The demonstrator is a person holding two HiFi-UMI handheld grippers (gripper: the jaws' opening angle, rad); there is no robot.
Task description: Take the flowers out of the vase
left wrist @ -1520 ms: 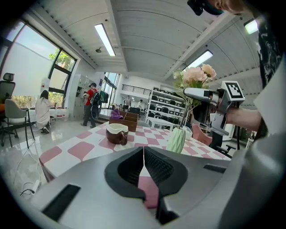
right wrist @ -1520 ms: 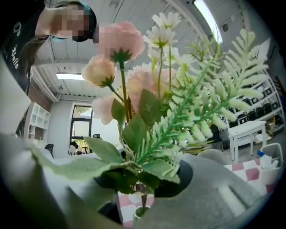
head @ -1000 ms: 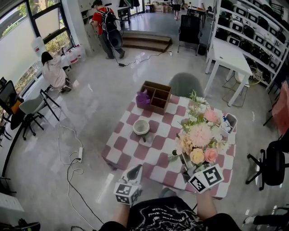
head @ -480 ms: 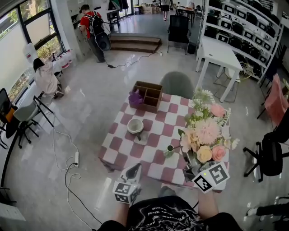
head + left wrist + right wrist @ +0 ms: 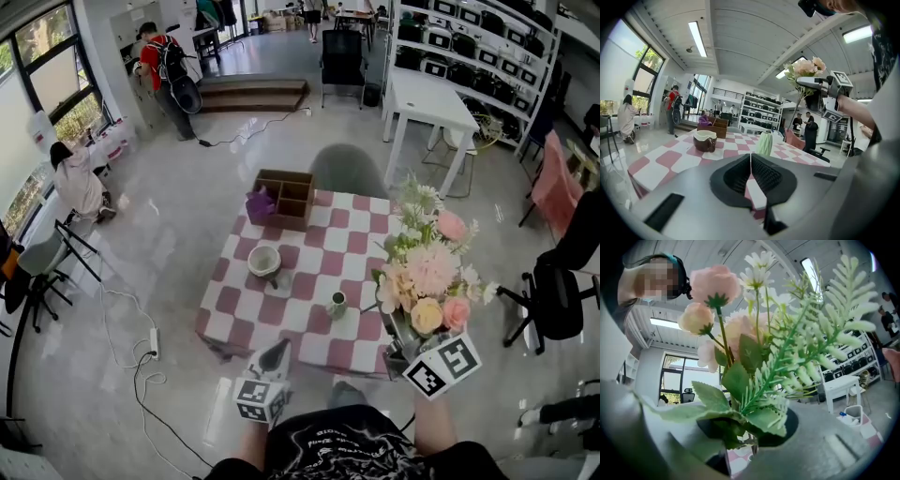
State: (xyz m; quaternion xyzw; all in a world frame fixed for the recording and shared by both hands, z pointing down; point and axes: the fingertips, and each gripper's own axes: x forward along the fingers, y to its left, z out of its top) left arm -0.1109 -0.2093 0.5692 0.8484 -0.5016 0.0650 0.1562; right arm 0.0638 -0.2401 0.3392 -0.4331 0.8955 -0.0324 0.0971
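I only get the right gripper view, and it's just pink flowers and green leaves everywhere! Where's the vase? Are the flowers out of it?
Observer: Yes. In the head view the small pale green ribbed vase stands alone on the pink-and-white checked tablecloth. The bouquet of pink and cream flowers is held up to its right, clear of it.
Operator: What's my other gripper doing?
Observer: The left gripper has its jaws together with nothing between them, by the table's near edge.
Operator: Is anything else on the table?
Observer: A brown-and-white bowl, and at the far corner a brown wooden divided box with something purple at its left side.
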